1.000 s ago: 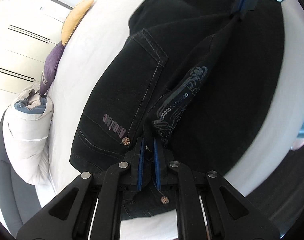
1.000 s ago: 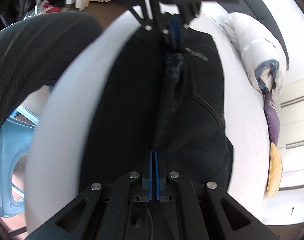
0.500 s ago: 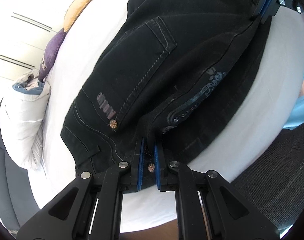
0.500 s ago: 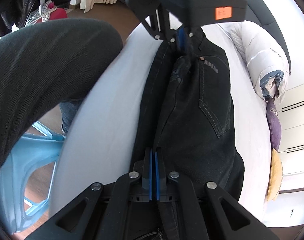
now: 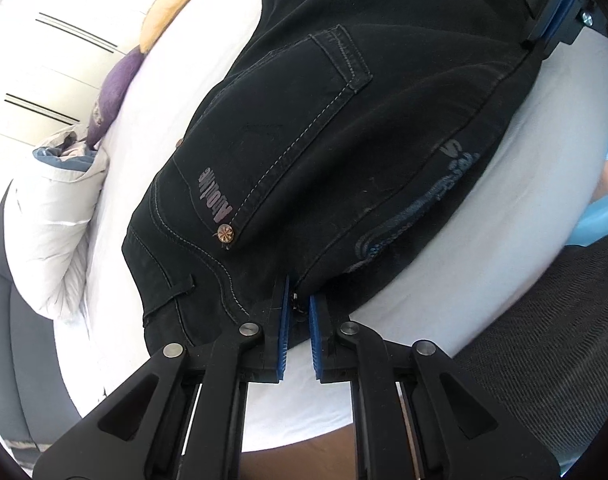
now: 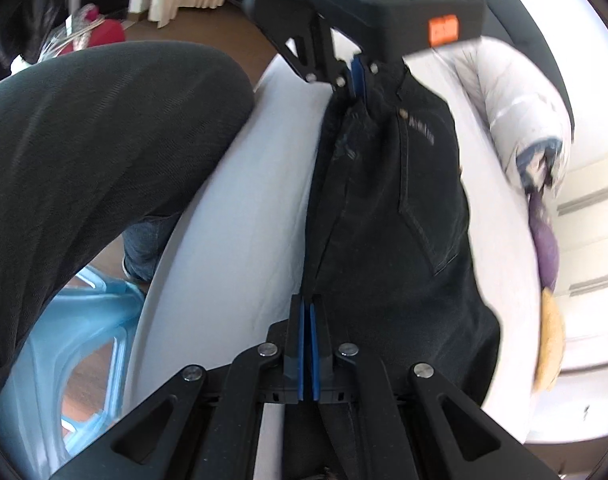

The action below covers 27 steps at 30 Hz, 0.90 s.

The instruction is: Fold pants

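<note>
the black pants (image 5: 343, 128) lie folded lengthwise on the white bed (image 5: 503, 240), back pocket up, with a brass rivet (image 5: 225, 234) at the pocket corner and pale lettering beside it. the left gripper (image 5: 300, 308) has its blue fingers (image 5: 283, 320) drawn narrow and pinched on the waistband edge of the pants, near the bed's edge. the right gripper (image 6: 307, 320) has its fingers (image 6: 302, 344) pressed almost together on a fold of the pants at the opposite end, and the cloth runs taut between the two tools. no open container shows in either view. in the left wrist view a white puffy jacket (image 5: 52, 232) sits bunched at the far side of the bed, with a purple cushion (image 5: 114, 92) and a yellow cushion (image 5: 172, 8) beyond it, all well apart from the pants. in the right wrist view the person's dark grey sleeve (image 6: 96, 152) fills the left side, close to the bed's near edge, and a light blue plastic stool (image 6: 64, 352) stands on the brown floor below it. white panelled doors (image 5: 44, 60) stand behind the cushions.
</note>
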{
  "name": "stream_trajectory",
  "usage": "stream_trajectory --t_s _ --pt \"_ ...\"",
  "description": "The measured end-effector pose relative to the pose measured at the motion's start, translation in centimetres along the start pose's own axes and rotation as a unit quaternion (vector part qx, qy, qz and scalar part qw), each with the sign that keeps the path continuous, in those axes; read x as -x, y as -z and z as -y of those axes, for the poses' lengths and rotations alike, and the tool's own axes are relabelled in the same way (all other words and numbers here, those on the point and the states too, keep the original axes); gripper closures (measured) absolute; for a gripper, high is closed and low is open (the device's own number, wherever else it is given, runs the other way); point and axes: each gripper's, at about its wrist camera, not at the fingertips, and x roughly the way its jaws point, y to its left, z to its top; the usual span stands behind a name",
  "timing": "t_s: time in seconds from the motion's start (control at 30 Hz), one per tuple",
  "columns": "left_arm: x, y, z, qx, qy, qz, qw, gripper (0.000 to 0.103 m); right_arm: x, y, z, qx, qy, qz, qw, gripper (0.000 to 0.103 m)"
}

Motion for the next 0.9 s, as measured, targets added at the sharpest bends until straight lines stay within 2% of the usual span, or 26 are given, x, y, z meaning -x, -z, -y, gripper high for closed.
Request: stream_trajectory --t_s 0.13,0.37,0.43,0.5,0.6,0.67,0.7,0.73,0.8,0.83,0.9 --pt "0.8 -0.4 0.8 0.002 -0.013 -0.007 0.9999 0.093 -0.3 0.1 0.6 -0.041 0.009 -0.002 0.999 0.099" --pt "3.0 1.5 -0.7 -0.007 -0.005 -0.06 0.9982 0.092 -1.3 -0.4 0.0 -0.06 0.027 -0.014 0.998 0.096" --pt "3.9 1.0 -2.4 0.028 -0.01 -0.053 0.9982 0.092 -1.3 -0.3 0.0 -0.065 0.027 -0.011 0.997 0.095" --pt "5.2 -0.4 -3.6 0.068 0.002 -0.027 0.9973 0.092 -1.3 -0.3 0.0 -0.067 0.032 -0.007 0.997 0.095" --pt "5.9 -4.4 -3.8 0.099 0.011 0.015 0.995 0.092 -1.2 -0.2 0.0 -0.086 0.045 -0.005 0.995 0.083" --pt "5.2 -7.6 -3.1 0.113 0.024 0.035 0.9927 0.092 -0.3 0.5 0.3 -0.126 0.048 0.0 0.991 0.06" --pt "4.7 -8.8 -2.7 0.121 0.031 0.04 0.9914 0.092 0.4 1.0 0.7 -0.156 0.038 0.009 0.987 0.055" --pt "3.7 -10.1 -2.1 0.132 0.051 0.042 0.989 0.092 1.3 1.8 1.4 -0.196 0.022 0.023 0.98 0.049" --pt "1.0 -11.7 -1.0 0.141 0.077 0.019 0.9869 0.092 3.5 4.8 3.1 -0.308 -0.017 0.05 0.95 0.048" --pt "-0.8 -12.0 0.3 0.133 0.071 -0.002 0.9886 0.092 4.4 6.9 4.1 -0.371 -0.037 0.058 0.926 0.048" --pt "-1.2 -12.4 1.9 0.113 0.03 0.008 0.9931 0.092 5.9 11.4 5.6 -0.473 -0.058 0.072 0.876 0.048"
